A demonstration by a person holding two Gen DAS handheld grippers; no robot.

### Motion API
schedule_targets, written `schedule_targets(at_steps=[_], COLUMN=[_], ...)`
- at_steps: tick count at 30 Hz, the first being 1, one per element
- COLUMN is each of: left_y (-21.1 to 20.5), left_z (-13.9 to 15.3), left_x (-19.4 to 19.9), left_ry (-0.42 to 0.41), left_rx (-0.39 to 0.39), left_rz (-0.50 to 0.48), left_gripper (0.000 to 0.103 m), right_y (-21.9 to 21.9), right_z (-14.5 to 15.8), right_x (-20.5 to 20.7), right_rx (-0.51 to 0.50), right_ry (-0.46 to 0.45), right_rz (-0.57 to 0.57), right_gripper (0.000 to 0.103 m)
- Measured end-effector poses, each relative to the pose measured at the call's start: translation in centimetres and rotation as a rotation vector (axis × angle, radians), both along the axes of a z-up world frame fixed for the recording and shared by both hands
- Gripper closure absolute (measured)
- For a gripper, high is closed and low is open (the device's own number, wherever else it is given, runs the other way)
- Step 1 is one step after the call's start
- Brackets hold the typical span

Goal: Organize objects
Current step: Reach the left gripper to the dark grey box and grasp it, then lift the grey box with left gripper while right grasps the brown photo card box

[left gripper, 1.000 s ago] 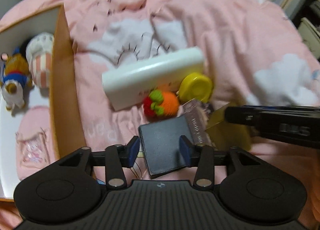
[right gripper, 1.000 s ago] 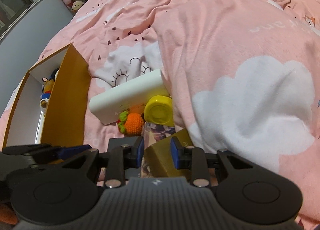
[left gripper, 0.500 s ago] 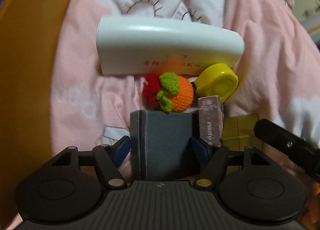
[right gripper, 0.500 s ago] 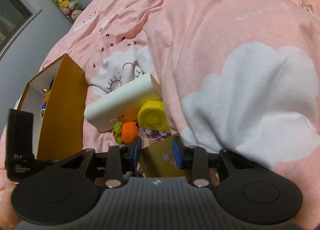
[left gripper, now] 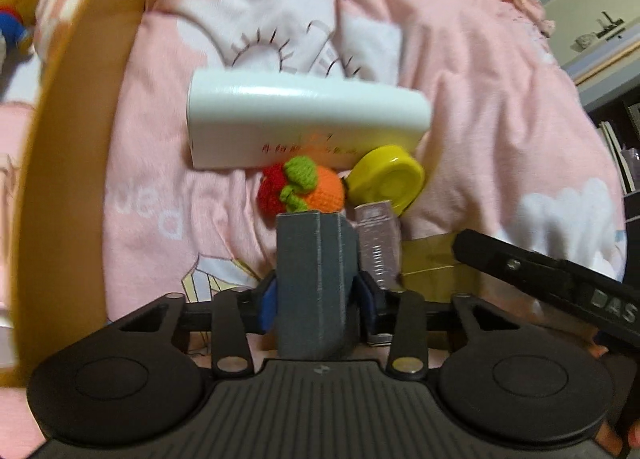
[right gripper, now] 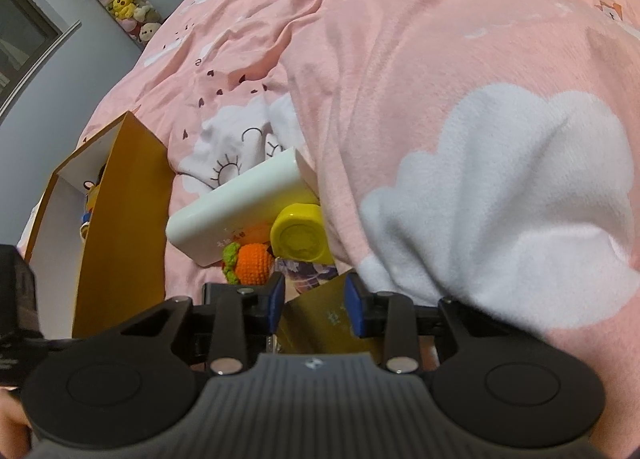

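A dark grey box [left gripper: 312, 259] stands on edge between the blue pads of my left gripper [left gripper: 318, 301]. Its jaws are closing and the pads press on the box's sides. My right gripper [right gripper: 314, 299] is shut on a gold box [right gripper: 320, 319], which also shows in the left wrist view [left gripper: 432, 259] beside one black right finger [left gripper: 540, 271]. Just beyond lie a crocheted orange-and-red fruit [left gripper: 304, 187], a yellow round case [left gripper: 386, 177], a small pink box [left gripper: 378, 243] and a long white box [left gripper: 304, 119], all on the pink duvet.
An open cardboard box [left gripper: 72, 139] stands at the left, its tall wall close to the pile; plush toys [left gripper: 16, 7] lie inside. The duvet rises in a thick fold [right gripper: 480, 179] to the right. Stacked plush toys [right gripper: 120, 7] hang on the far wall.
The grey box went from lying flat to standing on edge. My left gripper spread wide around it, came nearer and lower, then narrowed onto it. The right gripper kept its hold and barely moved.
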State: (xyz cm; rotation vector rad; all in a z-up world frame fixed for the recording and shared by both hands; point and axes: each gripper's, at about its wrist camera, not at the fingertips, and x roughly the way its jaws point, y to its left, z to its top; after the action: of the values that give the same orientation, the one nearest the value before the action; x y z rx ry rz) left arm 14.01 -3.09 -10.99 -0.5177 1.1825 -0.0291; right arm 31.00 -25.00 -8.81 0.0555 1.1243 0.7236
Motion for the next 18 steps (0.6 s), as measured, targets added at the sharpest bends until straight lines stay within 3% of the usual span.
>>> schedule_targets(at_steps=[5,10,14,18], left_y=[0.0,1.4,3.4,5.4], left_z=[3.6,7.3,10.5,12.7], left_x=[-1.2,-1.8,-3.0,-4.3], left_ry=[-0.105,-0.212,-0.309,-0.396], left_rx=[0.112,0.154,0.139,0.135], left_rz=[-0.008,0.028,0.072,0.136], left_gripper=[0.065,0.065,0.065,0.065], right_y=[1.6,4.8,7.8,10.7], right_z=[1.3,1.5,0.8,-0.7], right_x=[-0.5,-1.1,-1.7,-2.5], right_rx=[-0.03,-0.11,-0.217,-0.353], right_ry=[-0.047,-0.087,-0.091,-0.124], right_rz=[0.069,0.163,0.257,0.337], right_gripper=[0.069,0.068,0.059,0.058])
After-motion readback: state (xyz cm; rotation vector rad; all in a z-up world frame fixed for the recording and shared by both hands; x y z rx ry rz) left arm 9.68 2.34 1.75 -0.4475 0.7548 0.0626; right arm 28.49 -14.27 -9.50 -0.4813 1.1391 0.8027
